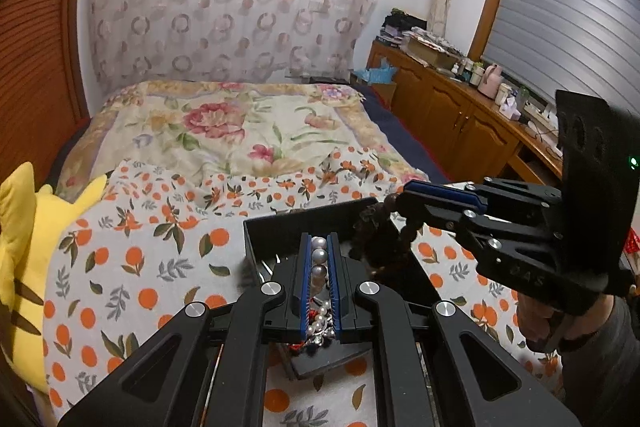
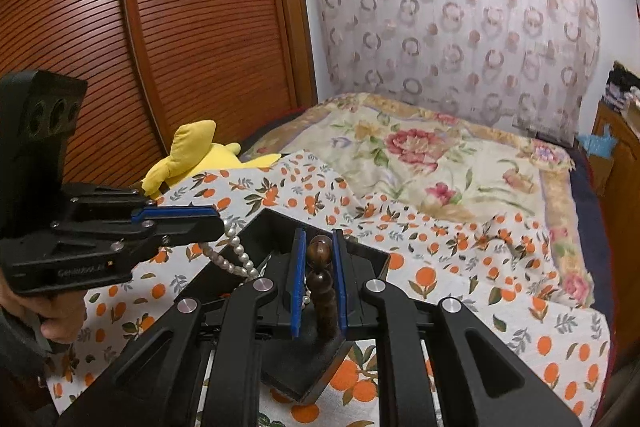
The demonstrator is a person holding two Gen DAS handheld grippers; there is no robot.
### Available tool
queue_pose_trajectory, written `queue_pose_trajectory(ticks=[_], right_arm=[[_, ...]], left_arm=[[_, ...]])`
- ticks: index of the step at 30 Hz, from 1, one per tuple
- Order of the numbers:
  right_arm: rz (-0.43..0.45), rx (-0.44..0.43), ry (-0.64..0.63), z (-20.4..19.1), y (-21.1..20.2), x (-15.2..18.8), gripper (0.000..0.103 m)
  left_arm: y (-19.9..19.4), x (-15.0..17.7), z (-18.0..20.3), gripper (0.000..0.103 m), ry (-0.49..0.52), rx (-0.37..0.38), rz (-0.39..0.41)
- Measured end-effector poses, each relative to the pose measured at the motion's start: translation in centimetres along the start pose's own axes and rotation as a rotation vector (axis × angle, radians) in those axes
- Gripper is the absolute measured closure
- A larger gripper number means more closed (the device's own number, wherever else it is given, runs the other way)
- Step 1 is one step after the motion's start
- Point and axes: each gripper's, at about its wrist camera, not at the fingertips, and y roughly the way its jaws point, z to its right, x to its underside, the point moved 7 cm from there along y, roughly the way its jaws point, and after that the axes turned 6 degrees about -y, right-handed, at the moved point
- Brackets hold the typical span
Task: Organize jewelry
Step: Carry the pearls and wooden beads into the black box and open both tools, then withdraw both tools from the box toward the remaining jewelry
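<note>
Two tools meet over a black tray [image 1: 256, 239] that sits on the bed, on the orange-print sheet [image 1: 132, 251]. The left tool [image 1: 319, 259] has its blue-padded fingers narrowed onto a pearl necklace [image 1: 319, 261]; the larger pearls sit between the pads and smaller ones trail down toward the tray. In the right wrist view the same strand [image 2: 236, 259] hangs from the left tool [image 2: 216, 221] in a loop above the tray's near-left rim. The right tool [image 2: 320, 267] is closed on a dark wooden bead bracelet [image 2: 320, 279], with one round bead at the fingertips and the rest hanging into the tray [image 2: 288, 383]. From the left wrist view the bracelet [image 1: 376, 235] dangles from the right tool [image 1: 400, 199] over the tray's far-right corner. A yellow plush toy [image 1: 20, 259] lies at the bed's left edge, and a floral quilt [image 1: 240, 131] covers the far half of the bed.
</note>
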Motion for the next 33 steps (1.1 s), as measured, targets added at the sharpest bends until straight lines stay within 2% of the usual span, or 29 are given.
queue_pose_trajectory(ticks=[10, 12, 14, 16, 21, 27, 29, 33], right_arm=[[0.01, 0.039, -0.008, -0.3, -1.4, 0.4, 0.086], [0.014, 0.045, -0.003, -0.4, -2.3, 0.9, 0.086], [0.017, 0.05, -0.001, -0.9, -3.5, 1.8, 0.086], [0.016, 0.056, -0.003, -1.4, -4.3, 2.7, 0.086], [0.006, 0.055, -0.007, -3.8, -6.7, 5.7, 0.086], [-0.011, 0.014, -0.007, -7.2, -8.5, 8.8, 0.086], [-0.028, -0.002, -0.02, -8.6, -8.6, 9.7, 0.086], [-0.055, -0.031, -0.038, -10.9, -8.6, 11.1, 0.086]], left_arm=[[-0.8, 1.6, 0.4, 0.094, 0.027, -0.015, -0.003], [-1.4, 2.4, 0.5, 0.093, 0.032, -0.019, -0.004], [-1.9, 3.2, 0.5, 0.086, 0.033, -0.02, -0.004], [-2.6, 4.3, 0.4, 0.084, 0.034, -0.021, -0.004], [-4.1, 7.2, 0.3, 0.081, 0.026, -0.027, -0.017], [-6.1, 10.6, -0.6, 0.07, 0.004, -0.047, -0.024], [-6.8, 11.3, -0.8, 0.06, -0.002, -0.055, -0.02], [-8.3, 12.7, -1.3, 0.048, 0.005, -0.079, -0.008]])
